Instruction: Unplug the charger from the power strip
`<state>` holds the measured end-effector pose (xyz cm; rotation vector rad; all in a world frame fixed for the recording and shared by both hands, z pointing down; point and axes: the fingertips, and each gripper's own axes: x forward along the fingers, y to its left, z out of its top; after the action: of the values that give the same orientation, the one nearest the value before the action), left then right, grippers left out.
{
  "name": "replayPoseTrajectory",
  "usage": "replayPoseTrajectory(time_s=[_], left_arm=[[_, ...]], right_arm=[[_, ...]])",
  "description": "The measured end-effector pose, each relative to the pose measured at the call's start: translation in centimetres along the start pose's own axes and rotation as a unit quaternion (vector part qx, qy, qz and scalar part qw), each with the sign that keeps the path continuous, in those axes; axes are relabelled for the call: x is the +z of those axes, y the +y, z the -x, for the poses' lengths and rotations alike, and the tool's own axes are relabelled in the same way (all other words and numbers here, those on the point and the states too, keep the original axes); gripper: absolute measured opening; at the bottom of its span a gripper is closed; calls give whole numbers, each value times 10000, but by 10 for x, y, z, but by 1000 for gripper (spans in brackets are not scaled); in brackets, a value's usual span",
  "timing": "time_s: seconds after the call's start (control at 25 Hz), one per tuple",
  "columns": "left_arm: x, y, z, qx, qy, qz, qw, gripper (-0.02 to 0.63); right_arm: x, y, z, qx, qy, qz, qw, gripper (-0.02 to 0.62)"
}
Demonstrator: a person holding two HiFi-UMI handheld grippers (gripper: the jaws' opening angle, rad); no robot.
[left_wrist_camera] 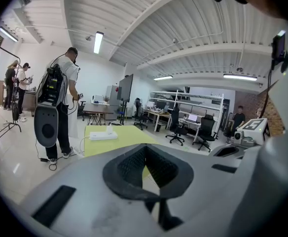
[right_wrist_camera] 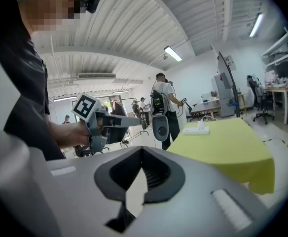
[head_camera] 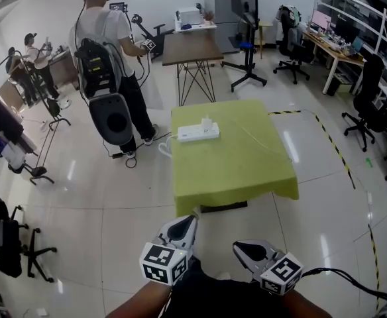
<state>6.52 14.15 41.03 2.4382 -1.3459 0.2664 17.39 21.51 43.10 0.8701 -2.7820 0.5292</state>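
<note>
**Charger plugged in; both grippers closed and empty**

The white charger (head_camera: 207,122) stands plugged into the white power strip (head_camera: 198,134). The strip lies near the far left corner of the green-covered table (head_camera: 236,174). There is one charger, one strip and one table.

The left gripper (head_camera: 194,217) and the right gripper (head_camera: 237,246) hover before the table's near edge, well apart from the strip. In each gripper view the jaws meet at the tips with nothing between them.

No brand or writing can be read. The only print is the black-and-white squares on the left marker cube (head_camera: 164,264) and the right marker cube (head_camera: 281,273).

Three other people stand beyond the table to the left. The nearest person (head_camera: 110,58) wears a backpack.
</note>
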Motion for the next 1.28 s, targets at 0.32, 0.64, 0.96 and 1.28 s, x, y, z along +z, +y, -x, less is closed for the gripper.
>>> replayPoseTrajectory(time_s=[0.32,0.64,0.96,1.28], left_arm=[[-2,50,-21,85,146,60,9998,6],[36,134,-66,-202,250,-67,9995,6],[55,188,-115,-818,423,-299,9953,6],[56,241,-121,-1044,613,-112,9926,6]], right_arm=[[8,-32,-49,-126,70,-296,9995,2],[51,-78,-132,-494,129,-371,9980,3],[90,-135,-200,-1075,-69,-444,9932,3],[112,-159,-246,-1460,-13,-679,9870,3]])
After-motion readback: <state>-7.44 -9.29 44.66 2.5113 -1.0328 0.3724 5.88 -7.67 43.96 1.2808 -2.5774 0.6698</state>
